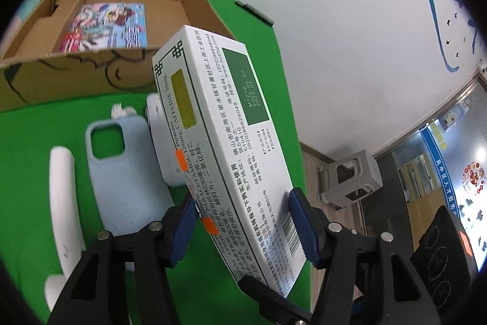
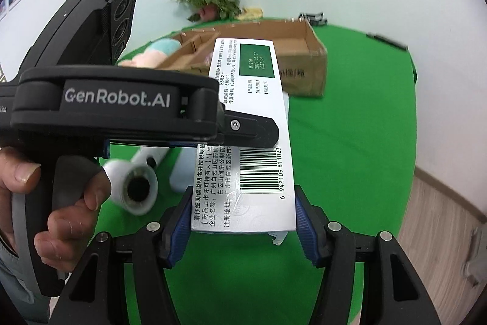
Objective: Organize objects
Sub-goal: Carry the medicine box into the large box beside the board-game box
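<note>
Box (image 1: 213,148) is held in the air by both grippers, its long axis running ahead toward the carton (image 1: 100,20). Left gripper (image 1: 243,230) clamps its near end; right gripper (image 2: 243,221) clamps the same end, with the left gripper's body just to its left.
</note>
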A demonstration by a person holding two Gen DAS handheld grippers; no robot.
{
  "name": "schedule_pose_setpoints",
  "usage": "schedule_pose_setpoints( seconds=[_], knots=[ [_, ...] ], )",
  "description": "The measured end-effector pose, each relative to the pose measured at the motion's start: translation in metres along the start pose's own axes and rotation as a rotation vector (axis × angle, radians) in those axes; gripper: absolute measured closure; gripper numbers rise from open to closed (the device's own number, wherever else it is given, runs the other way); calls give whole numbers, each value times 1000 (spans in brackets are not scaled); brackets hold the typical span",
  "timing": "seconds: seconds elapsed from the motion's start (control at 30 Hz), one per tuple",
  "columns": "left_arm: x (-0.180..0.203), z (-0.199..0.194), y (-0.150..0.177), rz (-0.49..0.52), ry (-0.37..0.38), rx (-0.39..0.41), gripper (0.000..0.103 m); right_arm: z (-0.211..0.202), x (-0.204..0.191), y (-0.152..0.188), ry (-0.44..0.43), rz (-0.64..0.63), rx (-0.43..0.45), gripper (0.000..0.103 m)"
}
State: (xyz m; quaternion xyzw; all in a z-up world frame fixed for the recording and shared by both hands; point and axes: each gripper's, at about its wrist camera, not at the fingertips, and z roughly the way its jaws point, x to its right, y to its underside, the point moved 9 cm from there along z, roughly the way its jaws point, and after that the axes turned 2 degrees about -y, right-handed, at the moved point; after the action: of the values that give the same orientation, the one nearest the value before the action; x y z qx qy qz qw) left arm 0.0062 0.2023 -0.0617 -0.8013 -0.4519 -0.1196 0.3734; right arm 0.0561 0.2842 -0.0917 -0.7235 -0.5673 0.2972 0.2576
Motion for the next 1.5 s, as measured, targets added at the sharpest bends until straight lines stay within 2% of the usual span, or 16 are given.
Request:
schedule_pose_setpoints(
  seconds=[0.23, 0.5, 0.83, 1.23, 1.5],
  knots=[
    [10, -23, -38, 42, -2, 63, 47, -5, -5, -47, 18, -24, 89, 45],
    [11, -42, -75, 78, -8, 108, 49, -2, -11, -84, 46, -45, 154, 45],
    [2, -45, -111, 82, -2, 116, 50, 9, -9, -120, 39, -49, 194, 45],
    [-22, -12, -170, 71, -9, 84, 52, 54, 14, -164, 15, -13, 151, 45],
    [-57, 18, -211, 24, -22, 61, 52, 103, 30, -201, -42, 13, 38, 45]
  ],
)
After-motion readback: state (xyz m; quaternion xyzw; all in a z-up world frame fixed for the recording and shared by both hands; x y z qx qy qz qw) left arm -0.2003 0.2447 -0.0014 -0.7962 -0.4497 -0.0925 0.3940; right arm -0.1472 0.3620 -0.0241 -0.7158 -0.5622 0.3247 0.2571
